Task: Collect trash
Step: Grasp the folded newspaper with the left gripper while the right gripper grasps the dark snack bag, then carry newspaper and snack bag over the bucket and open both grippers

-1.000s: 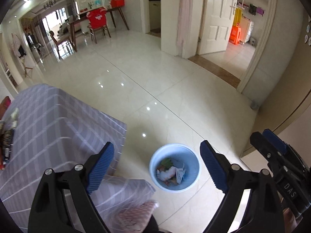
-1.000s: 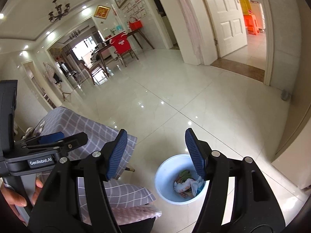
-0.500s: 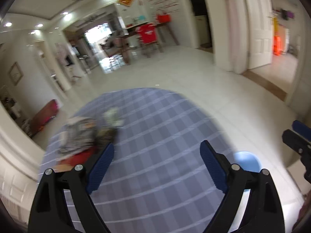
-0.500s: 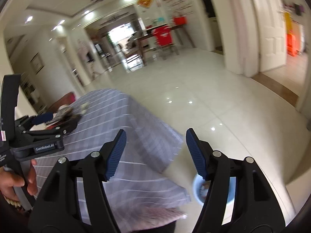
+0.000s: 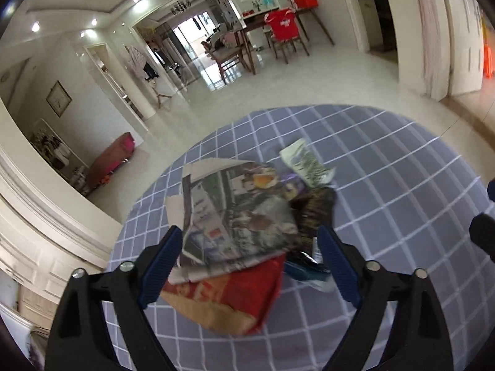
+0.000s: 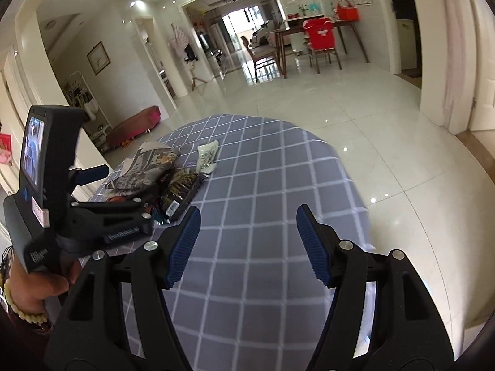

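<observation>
The left tool [image 5: 247, 256] is wide open around the paper trash [image 5: 235, 213] on the counter [image 5: 402, 185], and next should squeeze it; the right tool [image 6: 247, 244] waits open.

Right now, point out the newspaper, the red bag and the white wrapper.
newspaper [image 5: 238, 213]: left wrist view, middle of its printed top sheet.
red bag [image 5: 235, 296]: left wrist view, red face below the newspaper.
white wrapper [image 5: 306, 162]: left wrist view, its printed middle.
</observation>
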### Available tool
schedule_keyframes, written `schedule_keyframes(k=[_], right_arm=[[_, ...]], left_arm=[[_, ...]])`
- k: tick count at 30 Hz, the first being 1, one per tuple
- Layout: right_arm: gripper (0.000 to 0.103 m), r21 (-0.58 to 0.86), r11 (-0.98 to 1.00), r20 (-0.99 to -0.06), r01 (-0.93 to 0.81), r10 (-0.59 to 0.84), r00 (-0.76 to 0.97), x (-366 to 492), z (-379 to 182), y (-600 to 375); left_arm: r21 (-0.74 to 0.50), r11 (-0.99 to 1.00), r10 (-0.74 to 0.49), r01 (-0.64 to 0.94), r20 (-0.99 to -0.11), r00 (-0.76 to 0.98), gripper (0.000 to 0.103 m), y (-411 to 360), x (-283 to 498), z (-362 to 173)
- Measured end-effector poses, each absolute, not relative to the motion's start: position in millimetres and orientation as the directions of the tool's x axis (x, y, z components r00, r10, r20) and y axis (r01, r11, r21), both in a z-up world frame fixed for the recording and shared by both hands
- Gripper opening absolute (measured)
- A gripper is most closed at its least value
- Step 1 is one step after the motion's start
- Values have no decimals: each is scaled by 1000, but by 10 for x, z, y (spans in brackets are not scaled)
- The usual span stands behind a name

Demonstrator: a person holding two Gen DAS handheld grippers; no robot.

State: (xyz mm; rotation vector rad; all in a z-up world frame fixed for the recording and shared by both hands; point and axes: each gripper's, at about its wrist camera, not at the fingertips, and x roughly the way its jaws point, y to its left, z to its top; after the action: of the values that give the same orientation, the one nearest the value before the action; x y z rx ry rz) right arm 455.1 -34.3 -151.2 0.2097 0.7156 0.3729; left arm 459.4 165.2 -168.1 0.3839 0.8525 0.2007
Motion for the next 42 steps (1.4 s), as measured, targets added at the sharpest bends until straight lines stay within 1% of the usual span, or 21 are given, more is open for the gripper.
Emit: schedule_keyframes(k=[1,2,3,4,6,8,13,15,18,23,27,28,29,30,32,33,34,37,42], right_arm=[[64,311,913,-604,-265,405,687,4604,-1520,-273],[64,313,910,-609,-272,411,678,4653,-1530,-220],[64,313,909,-614,-275,414,672,4709,-1537,-165],[64,314,907,-615,-279,419,668,4743,-1543,-175],[64,327,899,-623,-291,437,649,4842,-1557,-80],[64,326,897,-631,-298,441,638,4920,-1565,10],[64,354,887,-655,-297,462,598,5082,-1647,170],[64,384,870,-661,-309,493,566,5133,-1687,299],[64,394,865,-672,-311,502,545,5160,-1702,466],[64,383,884,-710,-269,468,526,5286,-1740,734],[64,308,914,-749,-265,405,524,5367,-1789,897],[62,276,921,-757,-273,384,529,5382,-1793,931],[46,251,926,-761,-282,369,534,5385,-1791,945],[35,230,929,-763,-291,358,539,5380,-1794,953],[24,261,917,-758,-300,387,525,5386,-1810,890],[21,274,913,-756,-301,398,520,5379,-1809,851],[16,292,906,-748,-307,416,517,5361,-1798,804],[14,318,895,-728,-314,442,523,5272,-1742,688],[13,377,862,-674,-339,506,539,5064,-1545,443]], left_arm=[[390,921,307,-10,-707,637,68,1673,4620,-1702],[362,932,281,4,-730,623,57,1713,4654,-1718],[347,938,267,8,-736,622,52,1746,4663,-1713],[340,940,259,11,-736,625,50,1772,4663,-1702],[301,954,227,9,-738,635,26,1858,4642,-1647],[273,962,216,-15,-727,652,17,1954,4608,-1585],[126,991,119,-42,-704,700,14,2311,4430,-1358],[87,994,107,-65,-686,720,12,2445,4361,-1291],[40,996,87,-82,-669,738,11,2595,4295,-1227],[6,994,86,-107,-645,760,10,2732,4232,-1188],[3,991,110,-137,-614,782,8,2790,4149,-1114],[3,990,114,-142,-609,785,8,2810,4129,-1097],[2,989,121,-150,-599,791,7,2822,4101,-1062],[4,988,126,-154,-594,795,7,2845,4077,-1031],[2,988,128,-157,-583,802,7,2847,4031,-979],[2,988,130,-157,-576,807,7,2833,3996,-936],[5,987,132,-158,-569,812,7,2817,3970,-906],[12,986,148,-168,-540,828,6,2761,3882,-792],[40,982,178,-183,-501,847,6,2607,3743,-598]])
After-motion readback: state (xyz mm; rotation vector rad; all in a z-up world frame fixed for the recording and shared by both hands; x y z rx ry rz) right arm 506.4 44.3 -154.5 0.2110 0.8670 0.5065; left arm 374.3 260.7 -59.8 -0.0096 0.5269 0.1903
